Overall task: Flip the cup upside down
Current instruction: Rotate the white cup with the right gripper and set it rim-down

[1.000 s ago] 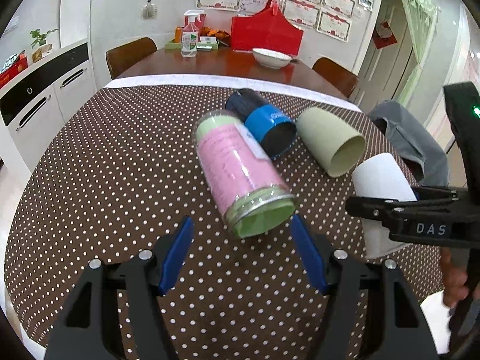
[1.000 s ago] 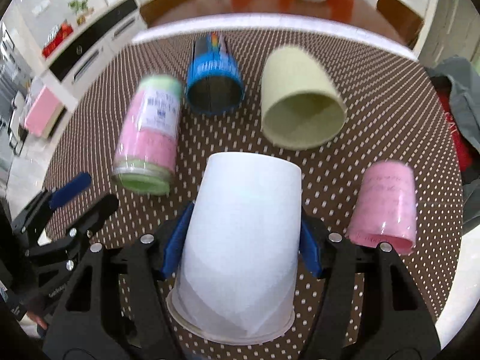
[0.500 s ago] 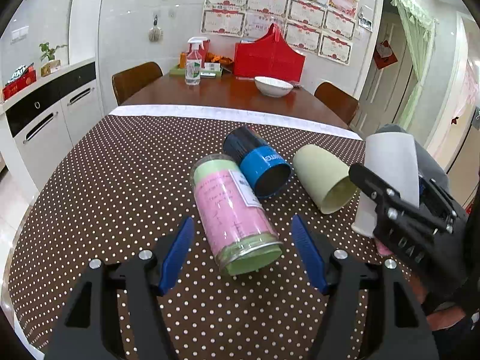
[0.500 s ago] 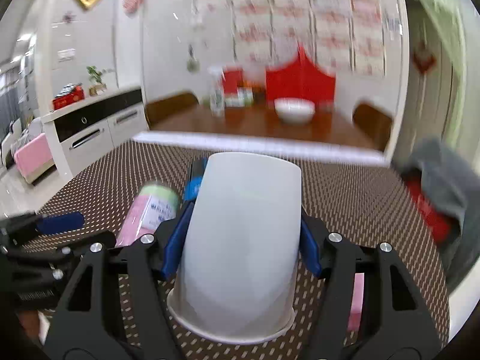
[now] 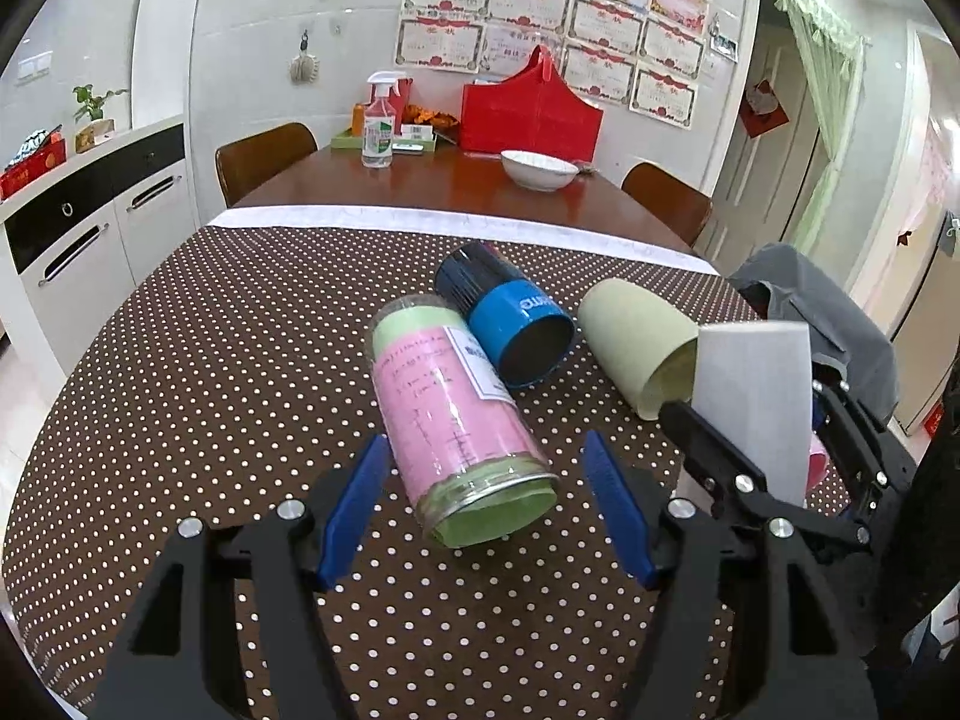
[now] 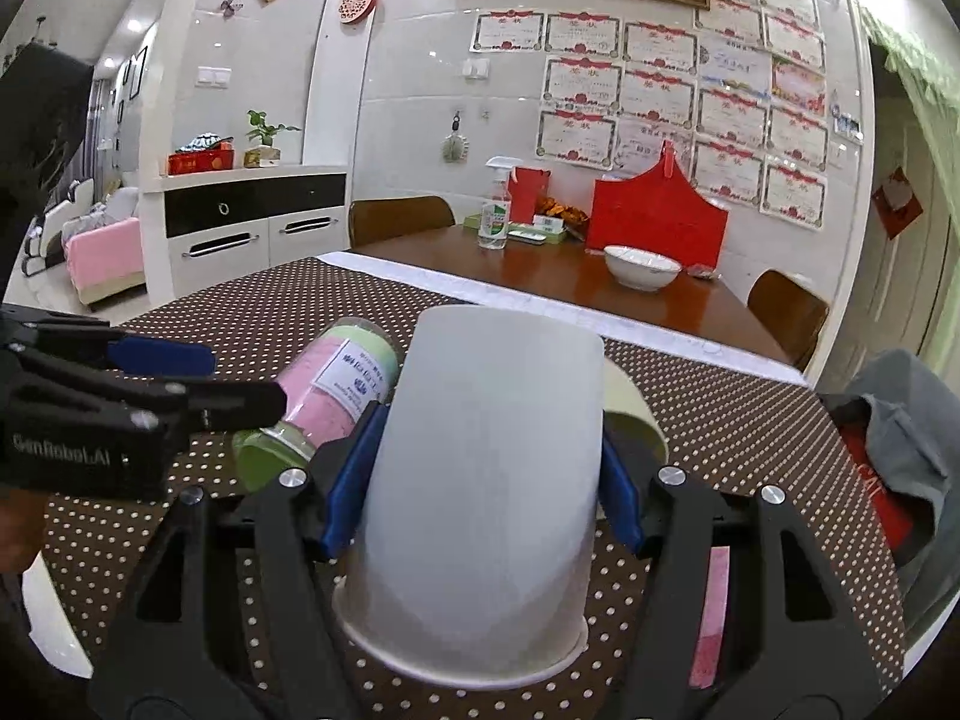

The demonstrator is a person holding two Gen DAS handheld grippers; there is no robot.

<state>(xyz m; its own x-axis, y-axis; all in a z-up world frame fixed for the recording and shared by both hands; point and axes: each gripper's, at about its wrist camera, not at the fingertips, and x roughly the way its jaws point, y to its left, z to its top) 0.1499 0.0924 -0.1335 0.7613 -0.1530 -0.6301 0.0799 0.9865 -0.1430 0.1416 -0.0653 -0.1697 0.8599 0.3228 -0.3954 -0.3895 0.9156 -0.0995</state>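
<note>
Above dotted tablecloth (image 6: 720, 420), right hand-held gripper (image 6: 486, 480) grips white cup (image 6: 486, 468) inverted.

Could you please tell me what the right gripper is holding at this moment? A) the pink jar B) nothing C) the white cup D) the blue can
C: the right gripper has its blue pads pressed on both sides of the white cup, wide rim toward the camera.
</note>
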